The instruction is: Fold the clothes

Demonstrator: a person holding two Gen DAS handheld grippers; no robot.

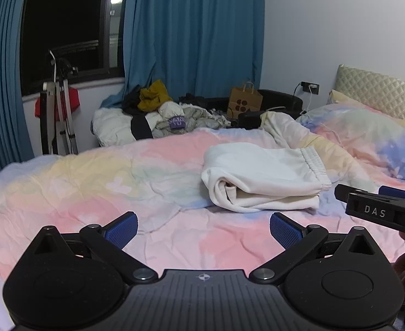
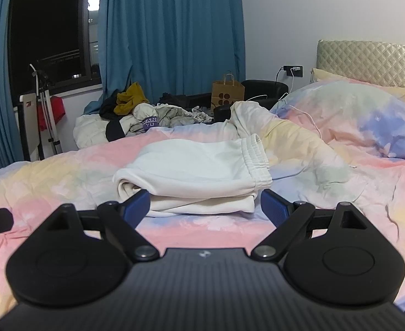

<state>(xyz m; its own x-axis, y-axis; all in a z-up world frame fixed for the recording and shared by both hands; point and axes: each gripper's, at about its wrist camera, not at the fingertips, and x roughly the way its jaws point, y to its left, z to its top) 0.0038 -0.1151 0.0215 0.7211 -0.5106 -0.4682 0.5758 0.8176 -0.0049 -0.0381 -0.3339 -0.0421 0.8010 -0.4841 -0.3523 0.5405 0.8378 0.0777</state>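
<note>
A white pair of sweatpants (image 1: 263, 178) (image 2: 199, 173) lies folded into a thick bundle on the pastel bedspread (image 1: 92, 193) (image 2: 340, 193), its elastic waistband toward the right. My left gripper (image 1: 203, 230) stands open over bare bedspread, short of the bundle and to its left. In the right wrist view my right gripper (image 2: 205, 209) is open too, its blue pads flanking the bundle's near edge without touching it. From the left wrist view the right gripper's fingers (image 1: 373, 207) show at the right edge, beside the bundle.
A pile of loose clothes (image 1: 158, 115) (image 2: 139, 115) sits at the far side of the bed below blue curtains (image 1: 194, 33). A paper bag (image 1: 245, 100) and black stool (image 2: 265, 89) stand behind. A pillow (image 2: 354, 113) and quilted headboard (image 2: 367, 60) lie right; a ladder (image 1: 56, 115) stands left.
</note>
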